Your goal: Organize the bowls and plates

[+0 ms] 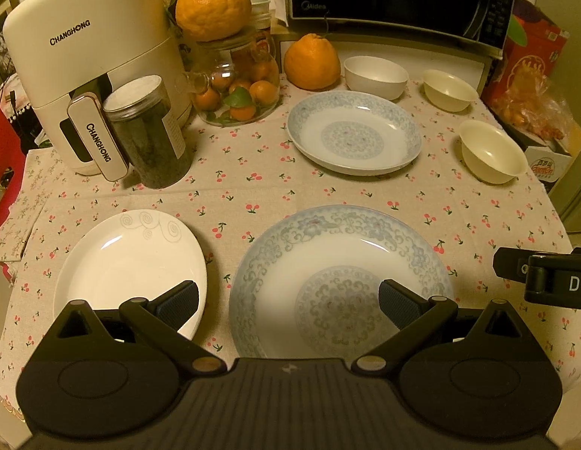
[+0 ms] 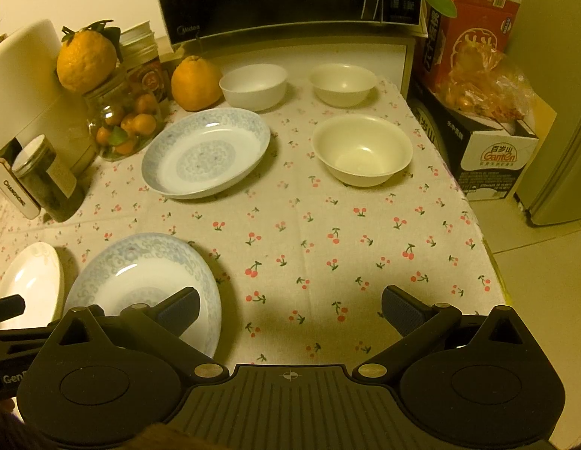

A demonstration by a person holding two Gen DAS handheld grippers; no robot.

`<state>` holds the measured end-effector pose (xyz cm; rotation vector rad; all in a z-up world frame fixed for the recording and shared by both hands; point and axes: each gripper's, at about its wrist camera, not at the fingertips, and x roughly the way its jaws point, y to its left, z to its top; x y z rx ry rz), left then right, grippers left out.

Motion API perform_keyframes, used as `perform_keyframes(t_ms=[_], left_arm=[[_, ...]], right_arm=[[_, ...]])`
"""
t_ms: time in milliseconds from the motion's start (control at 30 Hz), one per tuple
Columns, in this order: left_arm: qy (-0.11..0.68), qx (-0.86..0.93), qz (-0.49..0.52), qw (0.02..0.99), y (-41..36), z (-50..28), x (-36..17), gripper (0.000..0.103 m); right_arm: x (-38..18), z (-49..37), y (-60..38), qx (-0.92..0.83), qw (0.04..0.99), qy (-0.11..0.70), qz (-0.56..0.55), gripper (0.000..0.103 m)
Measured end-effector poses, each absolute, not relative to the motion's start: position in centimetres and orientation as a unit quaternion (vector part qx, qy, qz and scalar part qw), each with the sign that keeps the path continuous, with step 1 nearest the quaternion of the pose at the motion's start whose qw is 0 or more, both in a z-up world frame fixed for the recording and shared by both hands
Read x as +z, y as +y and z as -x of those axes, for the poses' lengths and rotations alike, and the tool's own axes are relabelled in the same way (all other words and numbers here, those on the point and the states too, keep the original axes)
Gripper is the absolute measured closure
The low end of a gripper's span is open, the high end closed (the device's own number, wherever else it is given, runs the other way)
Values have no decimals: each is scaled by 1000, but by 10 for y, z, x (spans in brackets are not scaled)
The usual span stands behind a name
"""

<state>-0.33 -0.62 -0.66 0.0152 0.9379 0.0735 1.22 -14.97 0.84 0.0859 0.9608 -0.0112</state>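
Left gripper (image 1: 288, 305) fingers wide, empty, above near blue plate (image 1: 343, 258); right gripper (image 2: 290, 309) wide, empty, over tablecloth (image 2: 309, 232); white plate (image 1: 129, 262) alongside; second blue plate (image 2: 206, 152) and three bowls (image 2: 361, 148) farther back.

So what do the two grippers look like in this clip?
Both are matte black plastic. The left gripper and right gripper each have angled link arms with brass-coloured pivot pins, round side housings, a ribbed centre plate and dark blue textured pads. No cables or sleeves show.
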Motion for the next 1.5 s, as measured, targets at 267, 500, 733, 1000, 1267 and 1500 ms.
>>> perform_keyframes(t_ms=[267,500,733,1000,1267,1500], left_arm=[[455,34,-8,890,-4,1,-5,0],[461,34,-8,887,-4,-2,-6,0],[463,34,-17,886,-5,-6,-8,0],[465,34,-17,885,-1,-19,-3,0],[459,37,-21,887,4,-46,9,1],[464,36,14,885,18,-81,14,1]], right_arm=[[8,-13,-150,-6,885,464,-42,0],[5,-15,-149,-8,883,468,-37,0],[4,-22,-149,-6,879,475,-39,0],[12,-37,-152,-1,878,477,-39,0],[29,-69,-161,25,880,469,-69,0],[26,-105,-176,54,866,465,-174,0]])
